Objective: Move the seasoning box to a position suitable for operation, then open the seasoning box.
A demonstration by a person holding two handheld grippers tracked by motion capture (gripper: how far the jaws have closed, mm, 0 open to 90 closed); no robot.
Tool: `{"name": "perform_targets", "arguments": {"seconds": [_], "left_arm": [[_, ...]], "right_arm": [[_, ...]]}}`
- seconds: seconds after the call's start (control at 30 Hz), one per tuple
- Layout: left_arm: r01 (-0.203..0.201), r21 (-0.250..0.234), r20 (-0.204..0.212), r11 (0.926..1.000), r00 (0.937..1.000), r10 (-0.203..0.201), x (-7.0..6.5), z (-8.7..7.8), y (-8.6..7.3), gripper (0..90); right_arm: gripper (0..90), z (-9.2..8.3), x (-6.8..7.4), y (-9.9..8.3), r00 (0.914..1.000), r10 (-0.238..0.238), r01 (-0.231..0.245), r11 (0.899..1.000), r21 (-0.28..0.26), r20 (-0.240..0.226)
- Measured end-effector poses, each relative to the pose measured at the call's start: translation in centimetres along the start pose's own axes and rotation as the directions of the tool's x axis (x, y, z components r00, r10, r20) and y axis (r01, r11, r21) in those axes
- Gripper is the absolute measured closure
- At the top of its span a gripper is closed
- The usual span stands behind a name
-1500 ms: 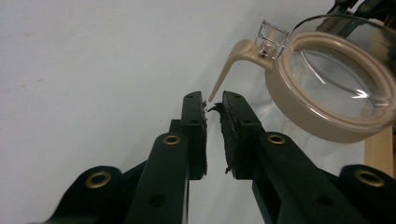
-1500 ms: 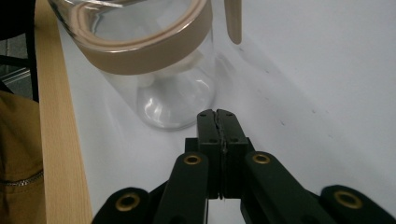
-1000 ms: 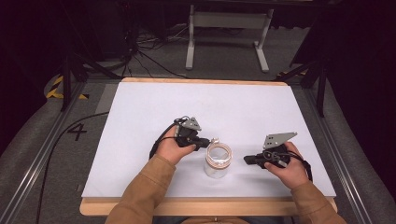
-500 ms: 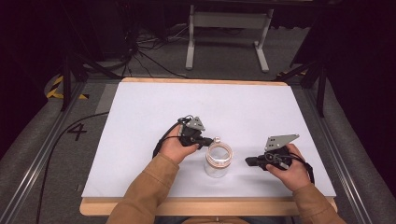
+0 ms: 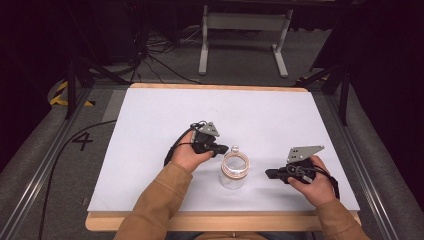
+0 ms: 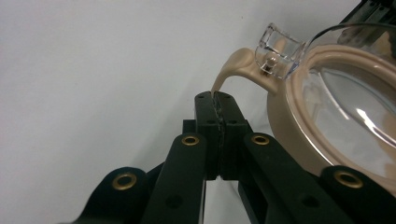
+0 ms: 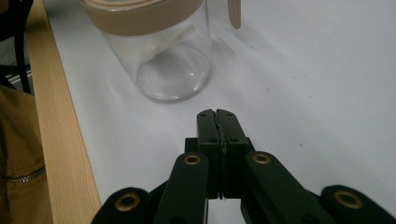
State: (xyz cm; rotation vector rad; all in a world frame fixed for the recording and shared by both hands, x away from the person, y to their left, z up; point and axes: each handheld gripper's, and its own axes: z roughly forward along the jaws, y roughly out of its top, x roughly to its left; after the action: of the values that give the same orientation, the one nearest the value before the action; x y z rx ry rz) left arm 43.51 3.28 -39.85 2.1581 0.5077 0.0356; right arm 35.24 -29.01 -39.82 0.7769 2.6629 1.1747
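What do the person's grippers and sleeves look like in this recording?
Both sleeves are tan-brown fabric. The left gripper and the right gripper are black, each topped with a grey three-cornered plate and trailing a black cable. Up close, the black jaws carry brass-coloured rivets.

My sleeves [image 5: 160, 200] tan-brown, zip on one. Left gripper [image 5: 223, 148] black, grey three-cornered plate on top, black cable looping behind. Right gripper [image 5: 269, 173] same build. Brass-ringed screws along black jaw links below pads [image 7: 208, 126].
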Motion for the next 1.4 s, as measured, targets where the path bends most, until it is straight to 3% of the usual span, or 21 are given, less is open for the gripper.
{"name": "perform_targets", "arguments": {"seconds": [0.2,0.33,0.47,0.6,0.73,0.9,1.2,1.3,1.4], "left_arm": [[0.012,-0.075,-0.002,0.9971,0.9999,-0.012,-0.4,-2.3,0.7,89.8],[0.004,-0.133,0.004,0.9911,1.0,-0.004,-1.2,-3.5,1.5,89.8],[-0.006,-0.19,0.025,0.9819,0.9996,0.01,-2.1,-3.7,2.3,89.8],[-0.016,-0.205,0.032,0.9787,0.9992,0.023,-2.6,-2.9,2.5,89.8],[-0.012,-0.189,0.035,0.982,0.9992,0.019,-2.5,-1.9,2.4,89.8],[0.003,-0.202,0.029,0.9794,0.9996,0.002,-2.4,-1.6,2.2,89.8],[0.022,-0.182,0.032,0.983,0.9994,-0.016,-2.1,-1.0,1.9,89.7],[0.013,-0.181,0.005,0.9834,0.9999,-0.013,-2.1,-0.5,1.9,89.3],[0.01,-0.185,0.003,0.9826,1.0,-0.009,-2.2,-0.3,2.0,88.7]], "right_arm": [[90.0,0.1,0.0,0.2,1.0,0.0,0.0,1.0,-0.002,-0.002],[90.0,0.1,0.0,0.2,1.0,-0.003,0.003,1.0,-0.004,-0.001],[90.0,0.0,0.1,0.1,1.0,0.0,0.0,1.0,-0.004,0.001],[90.0,-0.1,0.3,0.1,1.0,-0.001,0.001,1.0,-0.007,0.005],[90.0,0.0,0.5,0.1,0.9999,-0.009,0.009,1.0,-0.004,0.004],[90.0,-0.1,0.7,0.1,0.9999,-0.011,0.011,1.0,-0.005,0.001],[90.0,0.4,1.3,0.4,0.9995,-0.028,0.028,1.0,0.003,-0.012],[90.0,0.5,1.5,0.5,0.9991,-0.037,0.037,0.999,0.007,-0.02],[90.0,0.6,1.7,0.5,0.999,-0.04,0.04,0.999,0.012,-0.02]]}}
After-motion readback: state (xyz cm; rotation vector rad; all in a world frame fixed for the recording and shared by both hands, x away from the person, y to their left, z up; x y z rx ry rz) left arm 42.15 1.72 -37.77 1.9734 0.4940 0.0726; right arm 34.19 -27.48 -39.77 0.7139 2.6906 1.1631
